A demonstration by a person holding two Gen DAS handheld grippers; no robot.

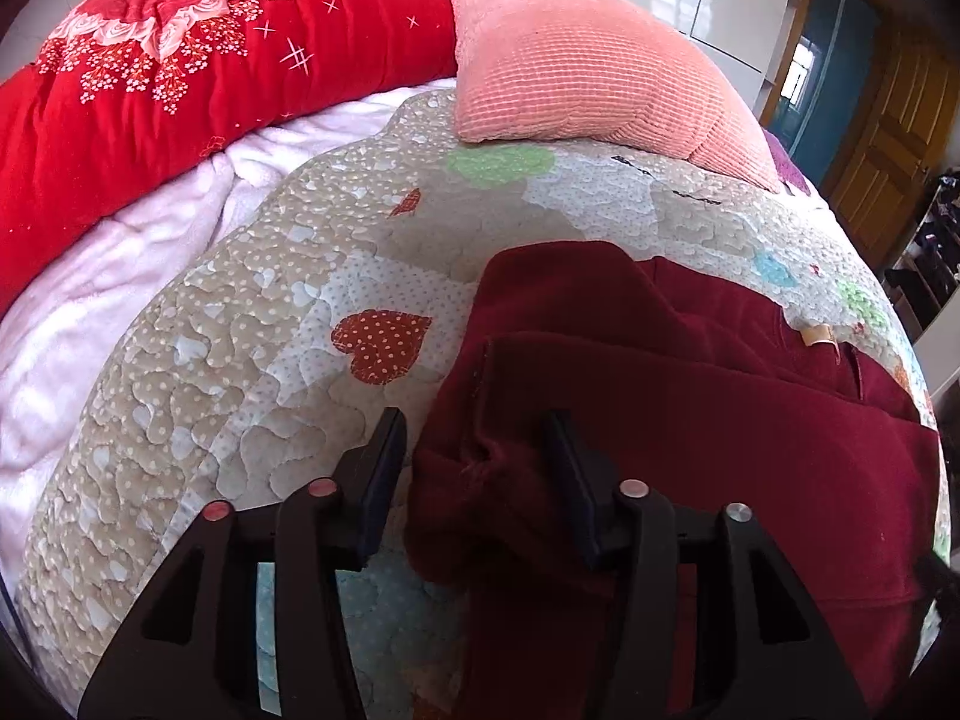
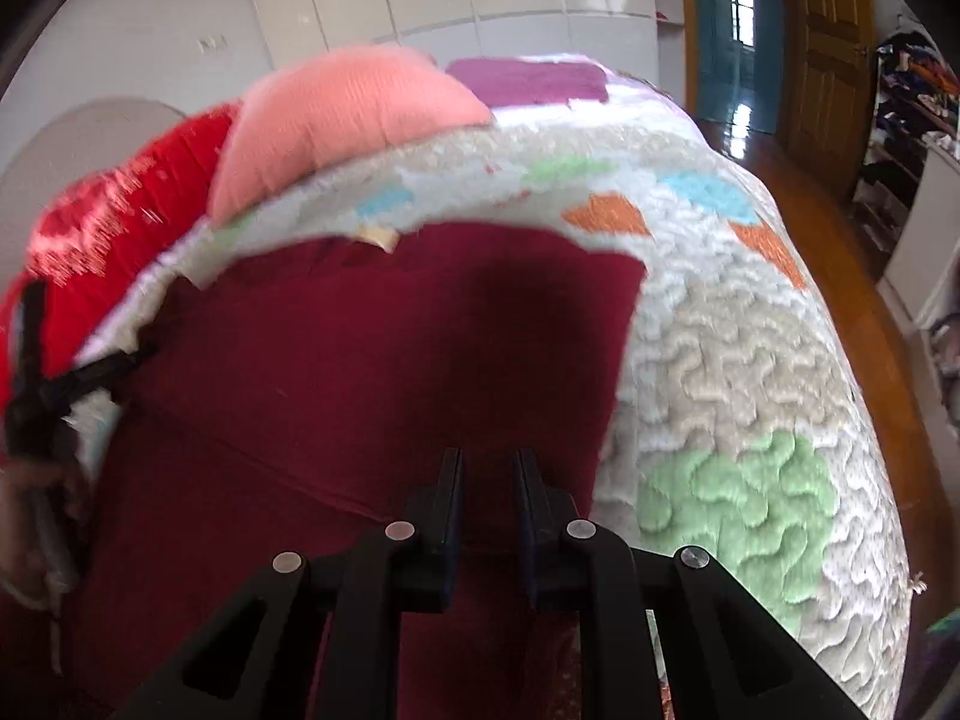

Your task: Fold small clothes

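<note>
A dark red garment [image 1: 690,420] lies partly folded on a quilted bedspread [image 1: 270,360]. It has a small beige label [image 1: 817,335] near its far edge. My left gripper [image 1: 477,438] is open, and a bunched corner of the garment sits between its fingers. In the right wrist view the garment [image 2: 390,360] fills the middle. My right gripper [image 2: 489,468] hovers over its near right part with the fingers a narrow gap apart and nothing between them. The left gripper [image 2: 36,396] shows blurred at the left edge.
A red floral duvet [image 1: 180,90] and a pink blanket [image 1: 120,276] lie at the far left of the bed. A salmon pillow [image 1: 576,66] lies at the far side. The bed's right edge drops to a wooden floor [image 2: 840,252] by a door.
</note>
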